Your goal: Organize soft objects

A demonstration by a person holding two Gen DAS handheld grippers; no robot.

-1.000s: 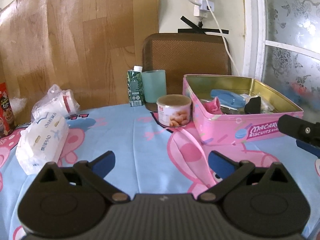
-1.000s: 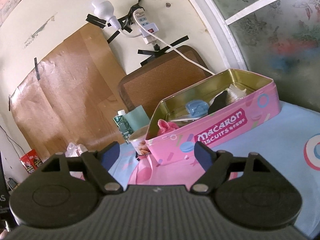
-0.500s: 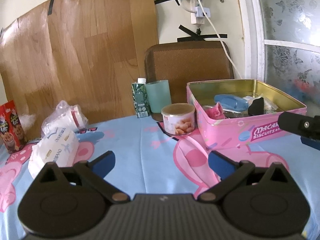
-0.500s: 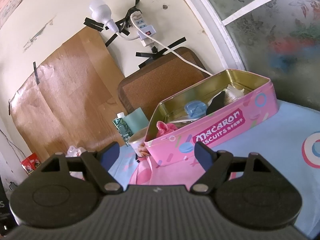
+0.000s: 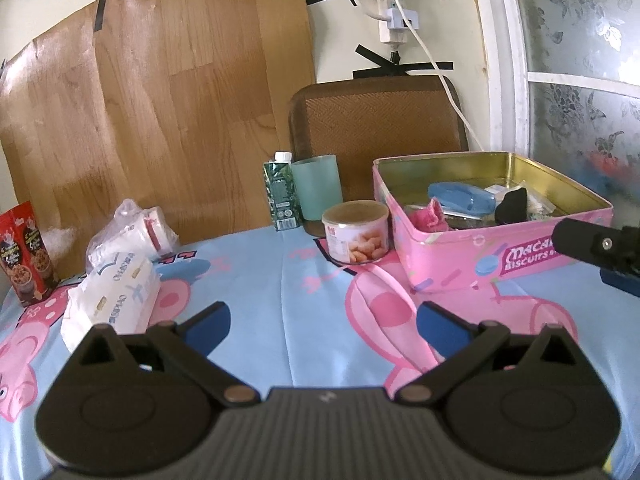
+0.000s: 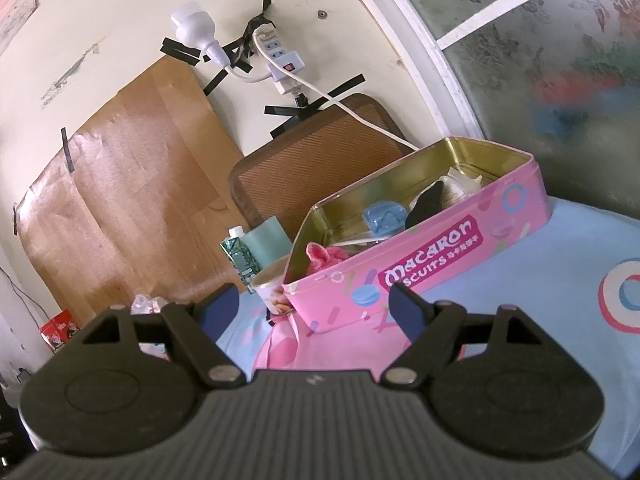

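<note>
A pink biscuit tin (image 5: 460,256) (image 6: 432,268) stands open on the cartoon tablecloth. It holds a pink cloth (image 5: 430,218) (image 6: 324,256), a blue case (image 5: 460,196) (image 6: 382,218), a black item (image 5: 514,206) and white items. A white tissue pack (image 5: 112,300) lies at the left, with a bagged white roll (image 5: 132,228) behind it. My left gripper (image 5: 322,324) hangs open over bare cloth, nothing between its fingers. My right gripper (image 6: 314,310) is open too, in front of the tin's near wall, and part of it shows at the right edge of the left wrist view.
A round tin of biscuits (image 5: 356,232), a green carton (image 5: 280,196) and a pale green cup (image 5: 316,188) stand behind, left of the pink tin. A red snack box (image 5: 28,252) is at the far left. A brown chair back (image 5: 376,128) and wood panel stand behind the table.
The left wrist view has tilted upward a little, showing more wall and socket. Objects sit lower in frame. The right gripper has stayed put; both grippers remain open.
</note>
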